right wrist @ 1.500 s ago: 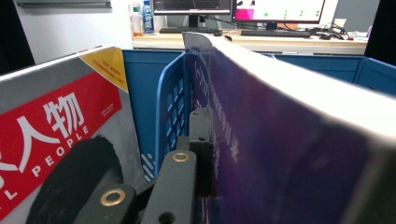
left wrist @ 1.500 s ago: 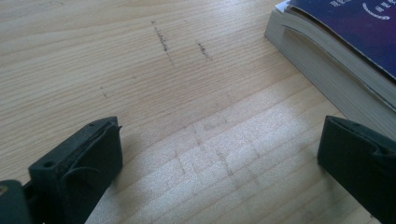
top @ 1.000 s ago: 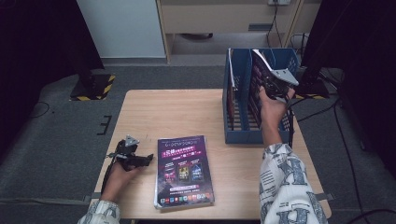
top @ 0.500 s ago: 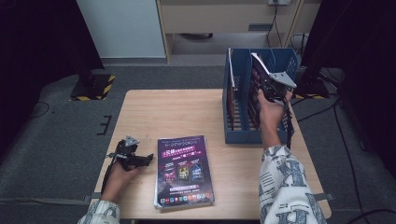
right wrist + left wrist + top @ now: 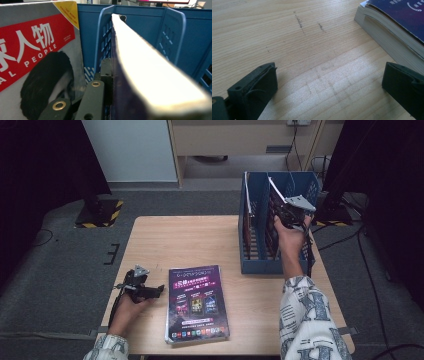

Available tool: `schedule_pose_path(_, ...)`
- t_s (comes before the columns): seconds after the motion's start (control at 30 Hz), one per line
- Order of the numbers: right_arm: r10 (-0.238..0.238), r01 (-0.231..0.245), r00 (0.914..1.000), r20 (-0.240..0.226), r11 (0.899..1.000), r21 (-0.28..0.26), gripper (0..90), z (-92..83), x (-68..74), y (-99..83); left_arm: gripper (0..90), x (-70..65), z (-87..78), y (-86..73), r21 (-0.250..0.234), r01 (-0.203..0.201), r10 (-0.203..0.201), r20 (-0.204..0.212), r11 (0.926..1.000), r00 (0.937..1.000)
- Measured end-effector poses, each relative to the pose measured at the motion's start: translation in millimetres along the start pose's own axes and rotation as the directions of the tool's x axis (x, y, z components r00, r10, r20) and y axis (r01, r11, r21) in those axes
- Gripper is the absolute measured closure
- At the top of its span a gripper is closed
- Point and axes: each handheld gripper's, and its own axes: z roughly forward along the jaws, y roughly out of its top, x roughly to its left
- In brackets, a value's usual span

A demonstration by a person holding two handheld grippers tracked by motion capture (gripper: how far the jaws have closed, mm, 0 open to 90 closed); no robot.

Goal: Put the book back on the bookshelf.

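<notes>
At the far right, the right gripper (image 5: 286,211) clamps a magazine (image 5: 140,75) upright for slotting into the blue file rack (image 5: 255,265), while the left gripper (image 5: 159,289) rests open just left of the near purple magazine (image 5: 196,302).

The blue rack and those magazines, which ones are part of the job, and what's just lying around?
In the job:
- thick magazine, clamped in right gripper
- blue file rack
- purple magazine on table

Lying about:
- red-titled magazine, already racked
- left gripper, open
- striped floor block
</notes>
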Motion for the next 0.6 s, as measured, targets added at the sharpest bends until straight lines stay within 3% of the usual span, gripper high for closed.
schedule_pose_path(0.4, 0.031, -0.028, 0.9977, 0.061, 0.999, -0.041, 82.5, -4.2, -7.3, 2.7, 0.0, 0.0, 0.0, 0.0, 0.0, 0.0, 0.0, 0.0, 1.0, 1.0)
schedule_pose_path(0.6, 0.002, 0.003, 0.9945, 0.105, 0.999, -0.047, 82.5, -4.9, -9.1, 5.7, 0.0, 0.0, 0.0, 0.0, 0.0, 0.0, 0.0, 0.0, 1.0, 1.0)
